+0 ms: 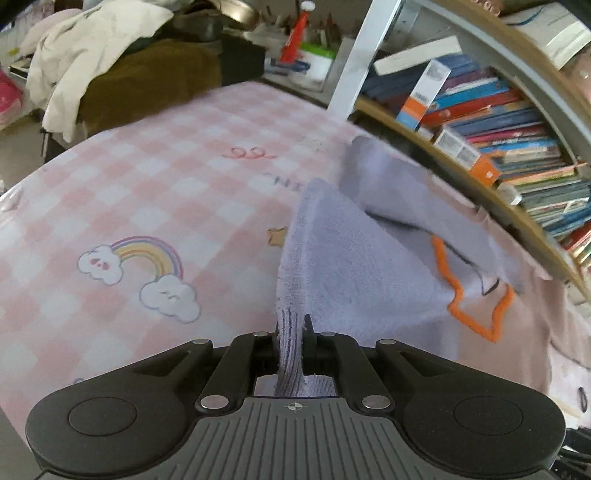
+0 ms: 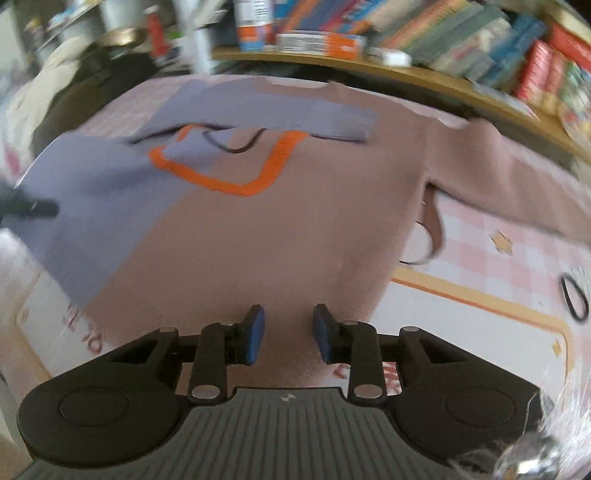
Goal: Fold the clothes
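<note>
Books (image 1: 491, 110) crowd the shelf beside the bed (image 1: 147, 192). Left claw (image 1: 293, 332) pinches the sweater's (image 2: 258, 229) cuff; right claw (image 2: 288, 332) hovers unclenched, empty.

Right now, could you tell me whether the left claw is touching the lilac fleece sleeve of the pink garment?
Touching. The left wrist view shows the left claw shut on the lilac fleece sleeve's ribbed cuff, with the fabric pinched between its fingers.

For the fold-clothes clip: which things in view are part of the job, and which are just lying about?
In the job: pink sweater, its lilac sleeve, left gripper shut on that sleeve, right gripper open above the hem.

Lying about: books, cream garment, red bottle, black hair tie.
</note>
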### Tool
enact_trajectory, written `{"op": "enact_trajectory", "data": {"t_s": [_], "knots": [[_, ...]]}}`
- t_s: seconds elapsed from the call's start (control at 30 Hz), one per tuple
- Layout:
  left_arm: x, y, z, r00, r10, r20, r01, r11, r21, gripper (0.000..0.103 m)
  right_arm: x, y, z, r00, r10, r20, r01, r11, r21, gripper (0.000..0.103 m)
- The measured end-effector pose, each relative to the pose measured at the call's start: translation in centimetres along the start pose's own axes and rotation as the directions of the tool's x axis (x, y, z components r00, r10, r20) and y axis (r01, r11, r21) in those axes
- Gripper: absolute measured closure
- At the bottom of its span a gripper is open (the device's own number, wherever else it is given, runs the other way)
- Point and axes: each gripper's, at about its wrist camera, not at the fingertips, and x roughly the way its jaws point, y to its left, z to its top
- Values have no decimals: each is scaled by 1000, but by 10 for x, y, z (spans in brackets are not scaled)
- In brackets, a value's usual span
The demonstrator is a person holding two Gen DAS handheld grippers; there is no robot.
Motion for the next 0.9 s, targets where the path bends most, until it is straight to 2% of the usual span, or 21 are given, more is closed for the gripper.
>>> {"op": "enact_trajectory", "data": {"t_s": [0.1,0.13,0.17,0.23,0.47,0.63,0.8,0.9], "knots": [[-1,-7,-4,1000,-11,-19,11,999,36,99,-1,4,-3,1000,-9,17,10,998,-69,82],[-1,-11,-6,999,-21,-27,22,999,48,99,-1,1,-3,1000,-15,19,16,997,-79,92],[-1,-15,-9,999,-32,-35,34,998,58,99,-1,-1,-3,999,-29,22,30,996,-85,96],[-1,-24,-13,997,-53,-50,57,995,86,99,0,-6,-3,999,-47,28,49,996,-79,98],[-5,-50,-25,980,-154,-124,172,972,157,99,-12,-35,-15,985,-169,38,170,985,-27,100],[-4,-61,-31,972,-189,-142,213,960,180,99,-22,-42,-29,974,-225,16,225,974,-32,100],[-3,-55,-30,975,-181,-126,200,967,158,99,-28,-33,-34,979,-203,-4,203,979,-33,100],[-2,-49,-27,982,-155,-112,170,974,149,99,-28,-28,-33,988,-155,-2,155,987,-33,100]]}}
